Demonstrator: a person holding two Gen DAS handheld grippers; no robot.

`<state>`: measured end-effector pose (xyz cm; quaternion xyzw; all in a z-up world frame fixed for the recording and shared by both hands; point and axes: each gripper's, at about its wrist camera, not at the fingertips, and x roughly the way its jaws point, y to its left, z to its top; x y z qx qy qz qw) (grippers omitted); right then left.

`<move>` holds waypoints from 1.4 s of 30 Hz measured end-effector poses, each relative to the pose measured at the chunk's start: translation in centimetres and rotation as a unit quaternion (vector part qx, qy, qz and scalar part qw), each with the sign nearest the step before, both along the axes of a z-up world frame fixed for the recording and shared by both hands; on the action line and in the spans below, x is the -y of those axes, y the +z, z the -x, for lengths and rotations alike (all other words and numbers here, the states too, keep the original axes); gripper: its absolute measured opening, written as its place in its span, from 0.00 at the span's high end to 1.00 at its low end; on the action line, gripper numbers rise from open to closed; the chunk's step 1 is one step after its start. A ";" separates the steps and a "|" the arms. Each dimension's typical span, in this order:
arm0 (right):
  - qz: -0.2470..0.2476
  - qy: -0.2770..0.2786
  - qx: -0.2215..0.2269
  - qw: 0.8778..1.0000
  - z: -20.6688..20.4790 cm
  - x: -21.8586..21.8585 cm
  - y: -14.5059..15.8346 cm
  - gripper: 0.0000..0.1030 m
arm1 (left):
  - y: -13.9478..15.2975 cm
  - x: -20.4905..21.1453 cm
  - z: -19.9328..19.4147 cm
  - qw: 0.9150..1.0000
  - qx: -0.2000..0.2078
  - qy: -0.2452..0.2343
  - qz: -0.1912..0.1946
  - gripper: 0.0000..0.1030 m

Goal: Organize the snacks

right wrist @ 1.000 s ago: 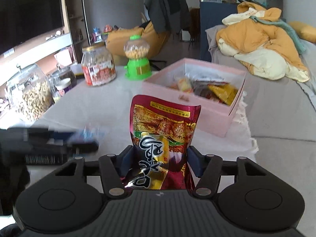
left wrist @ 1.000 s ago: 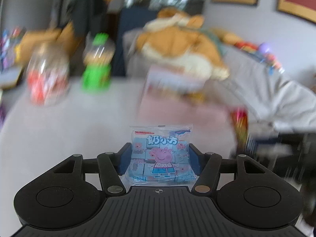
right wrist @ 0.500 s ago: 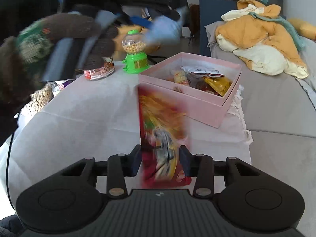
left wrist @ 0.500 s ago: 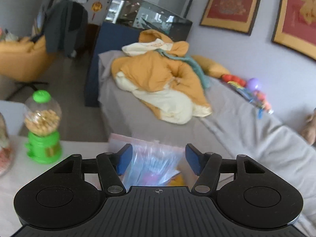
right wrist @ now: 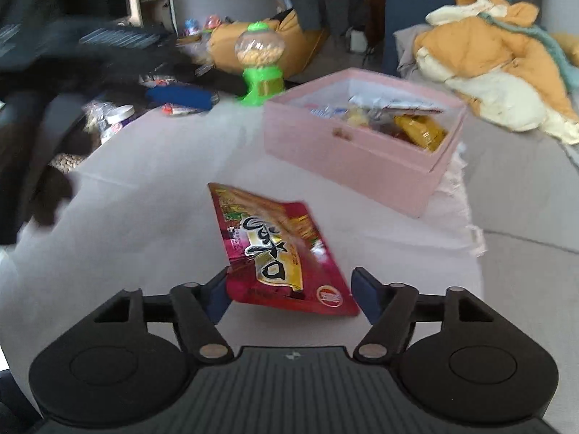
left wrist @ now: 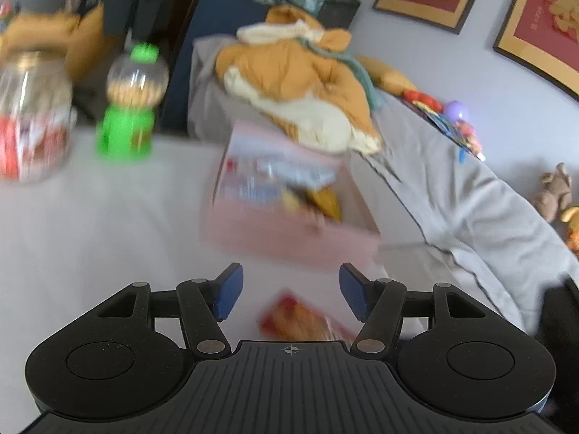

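Note:
My right gripper (right wrist: 291,294) hovers low over the white tablecloth, its jaws opening. A red snack packet (right wrist: 275,249) lies tilted between them; its left corner is against the left pad and the right pad is apart from it. The same packet (left wrist: 300,320) shows blurred below my left gripper (left wrist: 289,289), which is open with nothing between its blue pads. Beyond stands the pink box (right wrist: 347,159) with several snack packets inside, also seen in the left wrist view as the pink box (left wrist: 289,235). In the right wrist view, the left gripper's blue pad (right wrist: 181,96) and a gloved hand appear blurred at the left.
A green candy dispenser (right wrist: 258,68) and a red-labelled jar (left wrist: 32,115) stand at the table's far side. Small jars (right wrist: 119,114) sit at the left edge. A grey sofa (left wrist: 452,199) with an orange blanket (left wrist: 300,90) borders the table on the right.
The left gripper carried the blue cartoon packet over the pink box, let it go and came back empty. The right gripper's jaws opened, and the red packet, upright before, has tipped over.

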<state>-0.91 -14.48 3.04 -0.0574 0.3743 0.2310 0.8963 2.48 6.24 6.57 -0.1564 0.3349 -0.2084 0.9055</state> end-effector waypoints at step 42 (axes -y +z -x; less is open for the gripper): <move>-0.036 -0.026 0.027 0.999 -2.4 2.7 7.4 0.44 | -2.6 1.6 1.6 0.997 -0.013 0.027 -0.077 0.56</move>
